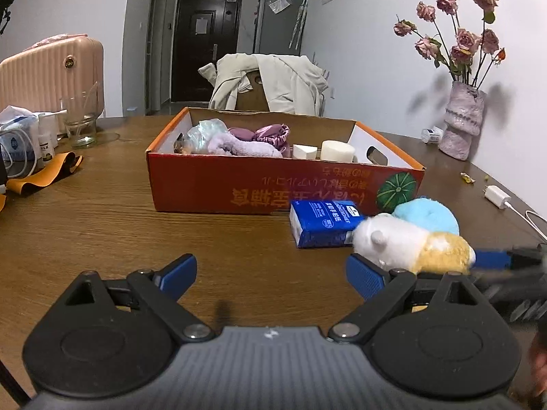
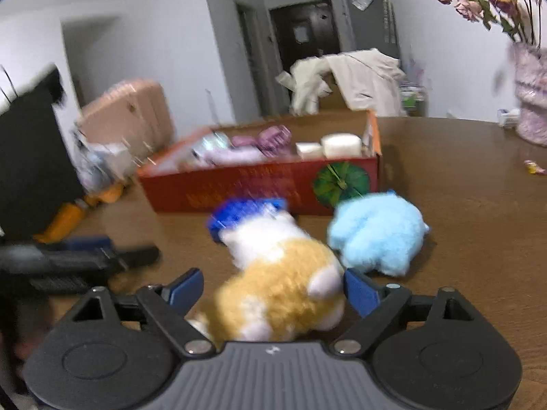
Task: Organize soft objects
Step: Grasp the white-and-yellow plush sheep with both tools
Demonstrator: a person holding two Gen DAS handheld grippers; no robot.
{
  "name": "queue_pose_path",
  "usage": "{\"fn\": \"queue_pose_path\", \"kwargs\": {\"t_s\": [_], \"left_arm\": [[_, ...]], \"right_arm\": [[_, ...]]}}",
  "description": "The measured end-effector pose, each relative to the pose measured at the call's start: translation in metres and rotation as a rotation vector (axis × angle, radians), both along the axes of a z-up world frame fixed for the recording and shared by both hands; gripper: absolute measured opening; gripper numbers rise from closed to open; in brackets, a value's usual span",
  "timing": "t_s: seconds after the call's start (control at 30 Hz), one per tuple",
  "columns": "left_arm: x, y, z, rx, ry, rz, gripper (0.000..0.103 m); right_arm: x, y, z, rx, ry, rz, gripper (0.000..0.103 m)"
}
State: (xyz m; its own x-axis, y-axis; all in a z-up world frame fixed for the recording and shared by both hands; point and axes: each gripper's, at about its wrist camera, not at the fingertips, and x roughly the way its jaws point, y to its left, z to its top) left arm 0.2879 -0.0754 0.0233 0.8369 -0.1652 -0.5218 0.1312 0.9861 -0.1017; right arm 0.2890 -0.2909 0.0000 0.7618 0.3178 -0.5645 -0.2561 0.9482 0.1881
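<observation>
the right gripper [image 2: 273,290] spreads wide around the white-and-tan plush [image 2: 283,283] on the counter [image 2: 461,205]; the left gripper [image 1: 271,273] hangs wide, empty, facing the red box [image 1: 273,184].

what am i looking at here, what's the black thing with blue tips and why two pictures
Each picture comes from a camera on a hand-held tool with two blue-tipped fingers; a person carries one per hand. The left gripper is open over the wooden table, holding nothing. The right gripper has its fingers on either side of a white and tan plush toy; whether they have closed on it is unclear through the blur. Nearby lie a light blue plush, a blue tissue pack, and a red cardboard box already holding soft items.
</observation>
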Motion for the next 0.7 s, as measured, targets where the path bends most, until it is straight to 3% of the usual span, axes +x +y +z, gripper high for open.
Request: {"fn": "queue_pose_path", "kwargs": {"t_s": [0.17, 0.3, 0.33, 0.47, 0.57, 0.6, 0.7], "left_arm": [[-0.001, 0.002, 0.003, -0.012, -0.005, -0.004, 0.096], [-0.006, -0.001, 0.006, -0.104, -0.008, -0.092, 0.096], [-0.007, -0.004, 0.006, -0.122, -0.007, -0.120, 0.096], [-0.007, -0.030, -0.002, -0.157, 0.018, -0.236, 0.094], [-0.005, -0.052, -0.013, -0.191, 0.065, -0.339, 0.076], [-0.006, -0.058, -0.016, -0.194, 0.078, -0.365, 0.065], [-0.010, -0.072, -0.022, -0.216, 0.115, -0.438, 0.057]], "right_arm": [[-0.011, -0.002, -0.003, -0.032, 0.000, 0.064, 0.080], [-0.032, -0.013, 0.004, -0.068, 0.039, 0.354, 0.081], [-0.039, -0.018, 0.006, -0.094, 0.032, 0.373, 0.081], [-0.044, -0.050, 0.011, -0.123, 0.017, 0.167, 0.084], [-0.045, -0.066, 0.011, -0.079, -0.005, 0.062, 0.084], [-0.044, -0.072, 0.010, -0.041, -0.004, 0.034, 0.084], [-0.038, -0.085, 0.005, 0.024, 0.007, -0.077, 0.083]]}}
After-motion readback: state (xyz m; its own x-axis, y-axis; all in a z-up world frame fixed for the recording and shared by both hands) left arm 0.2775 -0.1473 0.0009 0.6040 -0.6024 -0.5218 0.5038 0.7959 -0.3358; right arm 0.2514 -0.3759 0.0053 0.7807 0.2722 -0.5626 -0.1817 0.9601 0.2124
